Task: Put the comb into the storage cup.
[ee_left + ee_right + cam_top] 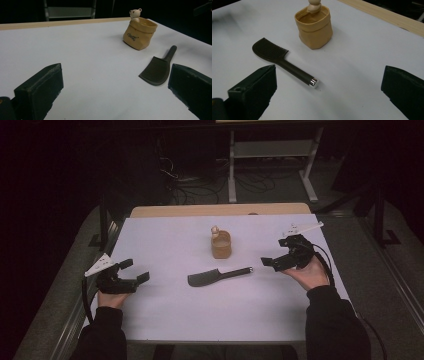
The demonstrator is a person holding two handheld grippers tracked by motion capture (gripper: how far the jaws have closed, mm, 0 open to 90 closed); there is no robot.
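Observation:
A black comb (217, 276) lies flat at the middle of the white table top (200, 320), handle toward the right. Just behind it stands a tan bag-shaped holder (221, 245) with a small bear figure (215, 230) at its rim. My left gripper (136, 270) rests at the left, open and empty, jaws aimed at the comb (157, 70) and holder (139, 32). My right gripper (273, 252) is held at the right, open and empty. Ahead of its jaws I see the comb (279, 58) with its silver handle tip, and the holder (314, 26) beyond.
A wooden strip (220, 210) runs along the table's far edge. Behind the table, a metal shelf frame (272, 150) and loose cables (200, 182) sit on the dark floor. White surface lies bare in front of the comb.

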